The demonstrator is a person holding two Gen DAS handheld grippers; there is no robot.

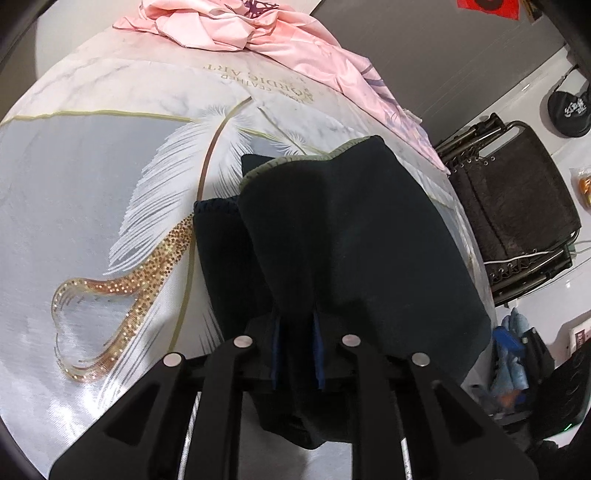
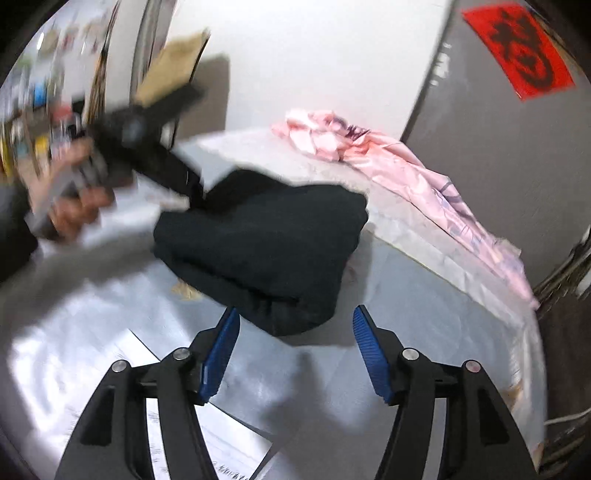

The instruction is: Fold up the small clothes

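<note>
My left tool (image 1: 297,354) is pressed together on a fold of the dark garment (image 1: 354,236), cloth bunched between its 2 blue pads and draping forward over the table (image 1: 92,177). The garment is black or very dark navy with a greenish stitched hem along its far edge. Seen from the right wrist view, it sits as a folded heap (image 2: 266,251) near the middle of the table, on the marble-and-feather print cover. My right tool (image 2: 295,350) is spread wide, holding nothing, just short of the heap's near edge. The left tool (image 2: 147,147) shows at the heap's far left, badly blurred, with my hand (image 2: 74,199) on its grip. A crumpled pink garment (image 1: 258,33) lies at the table's far edge, well apart from the dark one.
</note>
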